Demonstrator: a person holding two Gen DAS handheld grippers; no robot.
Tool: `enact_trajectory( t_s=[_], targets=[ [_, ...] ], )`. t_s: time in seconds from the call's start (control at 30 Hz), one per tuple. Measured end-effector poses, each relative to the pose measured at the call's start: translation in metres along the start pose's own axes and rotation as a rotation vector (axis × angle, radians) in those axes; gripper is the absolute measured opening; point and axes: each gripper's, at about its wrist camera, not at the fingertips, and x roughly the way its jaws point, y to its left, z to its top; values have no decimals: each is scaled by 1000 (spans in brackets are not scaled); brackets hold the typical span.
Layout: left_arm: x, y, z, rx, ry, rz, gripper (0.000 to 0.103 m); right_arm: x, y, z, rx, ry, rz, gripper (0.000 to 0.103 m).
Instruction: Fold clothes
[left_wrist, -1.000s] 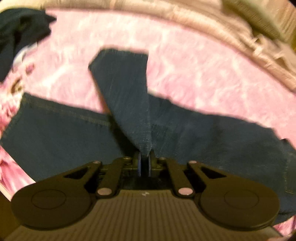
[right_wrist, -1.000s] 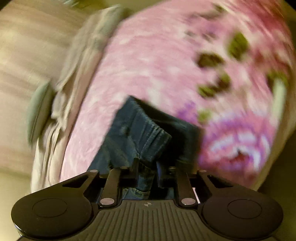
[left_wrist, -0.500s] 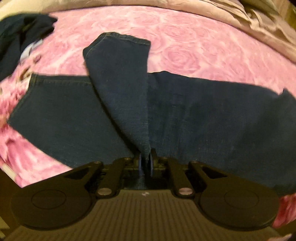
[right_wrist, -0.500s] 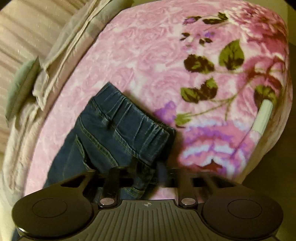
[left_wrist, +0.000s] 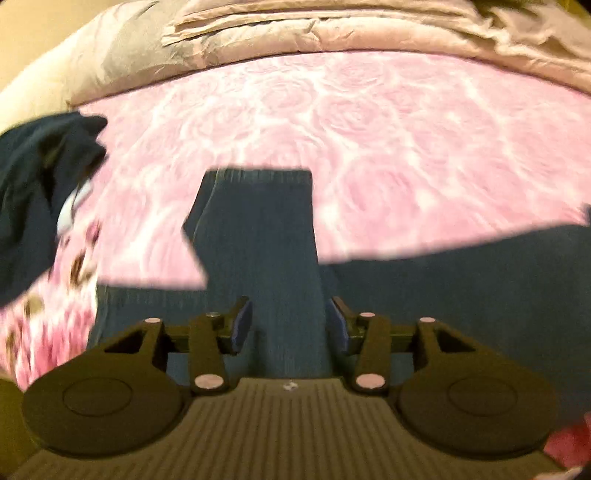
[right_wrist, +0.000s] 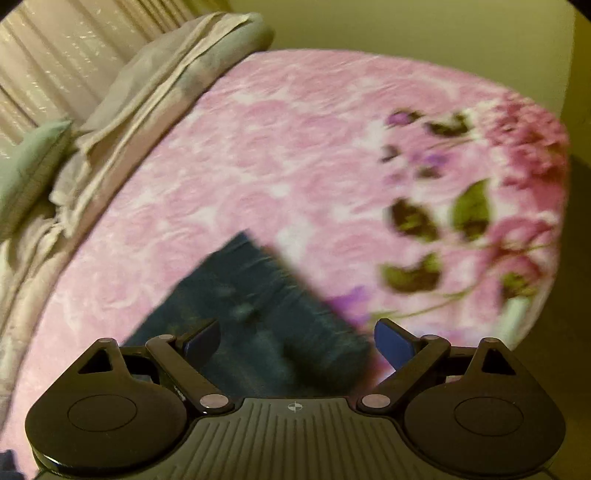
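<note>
Dark jeans (left_wrist: 443, 295) lie flat on the pink bed (left_wrist: 332, 122), one leg (left_wrist: 258, 229) folded across. Left gripper (left_wrist: 290, 325): fingers opening, leg between them, pads clear. Right gripper (right_wrist: 297, 343): fingers opening wide above the waistband (right_wrist: 258, 295), gripping nothing.

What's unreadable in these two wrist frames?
- Left wrist view: the jeans are motion-blurred, seams unreadable; their near part is hidden behind the left tool, whose jaws are opening.
- Left wrist view: the dark garment is cut off by the left edge.
- Right wrist view: the jeans' waist end is blurred, its lower part behind the right tool, also opening.
</note>
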Motion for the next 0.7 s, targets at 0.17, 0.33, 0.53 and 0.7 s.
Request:
enact_trajectory(
  t_s=[0.17, 0.33, 0.53, 0.7],
  targets=[
    [65, -26, 25, 38, 96, 106, 41, 13, 38, -18, -34, 70, 82, 93],
    [47, -6, 9, -21, -33, 15, 3, 24, 53, -33, -40, 117, 82, 93],
    [-24, 134, -40, -553, -169, -62, 3, 29, 61, -47, -33, 141, 102, 93],
    [-12, 210, -123, -853, 52, -18, 2, 33, 64, -71, 59, 194, 179, 93]
  ],
)
